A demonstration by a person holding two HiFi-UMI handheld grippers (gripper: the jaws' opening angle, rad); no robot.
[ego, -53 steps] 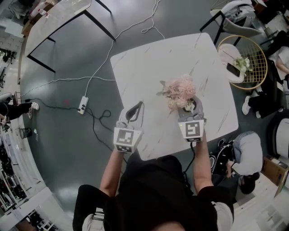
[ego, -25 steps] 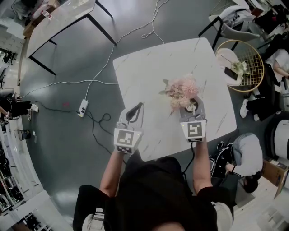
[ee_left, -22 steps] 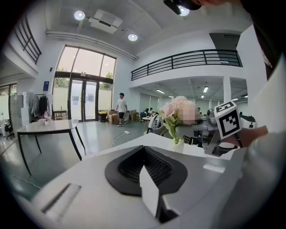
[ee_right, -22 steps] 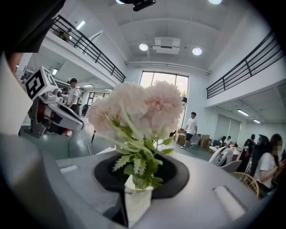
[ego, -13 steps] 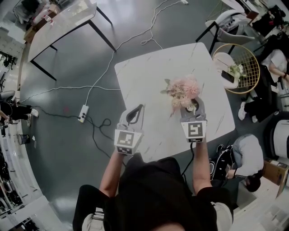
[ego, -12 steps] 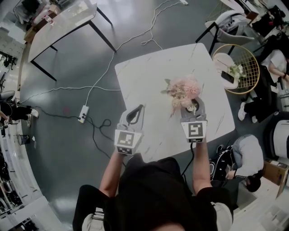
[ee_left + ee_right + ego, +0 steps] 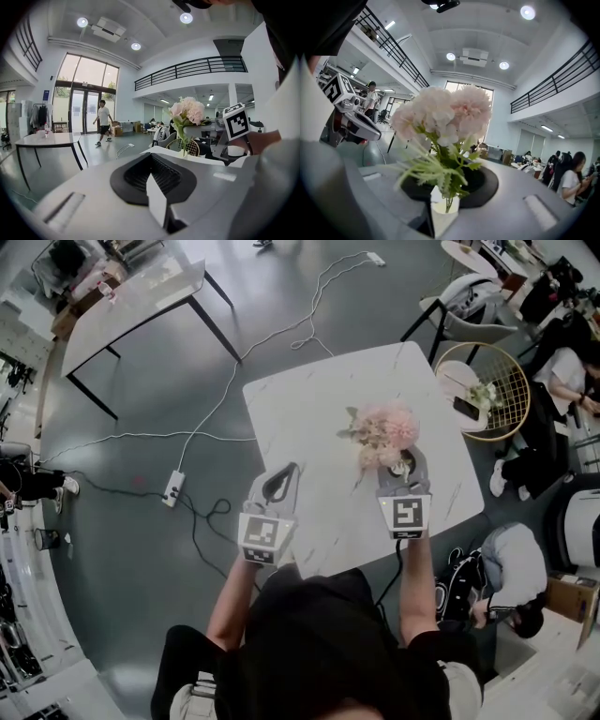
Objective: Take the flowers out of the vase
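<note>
A bunch of pale pink flowers (image 7: 384, 430) with green leaves stands in a small white vase (image 7: 444, 206). My right gripper (image 7: 401, 468) is shut on that vase, over the right part of the white marble table (image 7: 309, 399). In the right gripper view the blooms (image 7: 443, 115) fill the middle, just above my right gripper (image 7: 445, 221). My left gripper (image 7: 277, 486) hovers over the table's near left edge, shut with nothing in it. In the left gripper view the left gripper (image 7: 157, 206) shows closed jaws, and the flowers (image 7: 187, 112) stand off to the right.
A round gold wire side table (image 7: 487, 381) and a chair (image 7: 464, 292) stand right of the table. A power strip (image 7: 172, 486) and cables lie on the floor at left. A second table (image 7: 131, 292) is at the back left. A person (image 7: 511, 563) sits at right.
Both grippers have risen a little, the right one carrying the vase and flowers with it. Neither grip has changed.
</note>
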